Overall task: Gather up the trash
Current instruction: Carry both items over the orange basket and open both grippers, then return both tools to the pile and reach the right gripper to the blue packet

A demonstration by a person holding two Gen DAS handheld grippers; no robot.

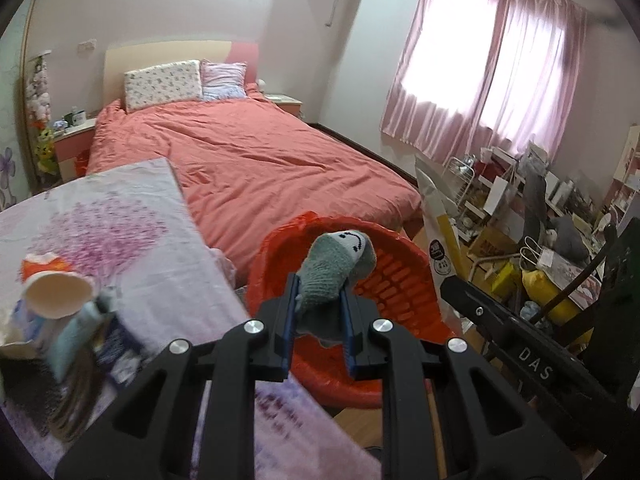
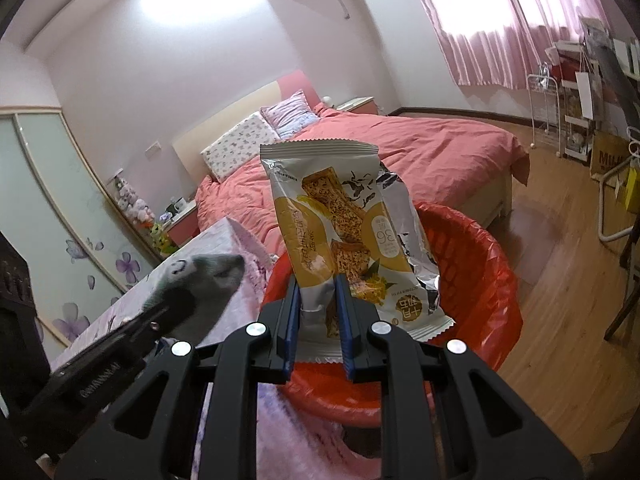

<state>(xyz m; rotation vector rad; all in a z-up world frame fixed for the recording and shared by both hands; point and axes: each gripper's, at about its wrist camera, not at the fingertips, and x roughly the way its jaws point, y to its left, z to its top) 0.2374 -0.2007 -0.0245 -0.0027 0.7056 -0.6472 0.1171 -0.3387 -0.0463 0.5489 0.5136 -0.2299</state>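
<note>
My left gripper [image 1: 320, 292] is shut on a grey sock [image 1: 336, 268] with a smiley face and holds it over the red bin [image 1: 400, 284] lined with a red bag. The sock also shows in the right wrist view [image 2: 200, 284], at the left. My right gripper [image 2: 318, 296] is shut on a yellow and silver snack wrapper [image 2: 344, 236] and holds it upright above the same red bin [image 2: 472, 264]. The wrapper [image 1: 436, 216] shows in the left wrist view, right of the bin.
A table with a floral cloth [image 1: 132, 232] stands left of the bin and carries a paper cup [image 1: 56, 294] and other clutter. A bed with a salmon cover [image 1: 256, 160] lies behind. Cluttered shelves and bags [image 1: 540, 220] stand at the right.
</note>
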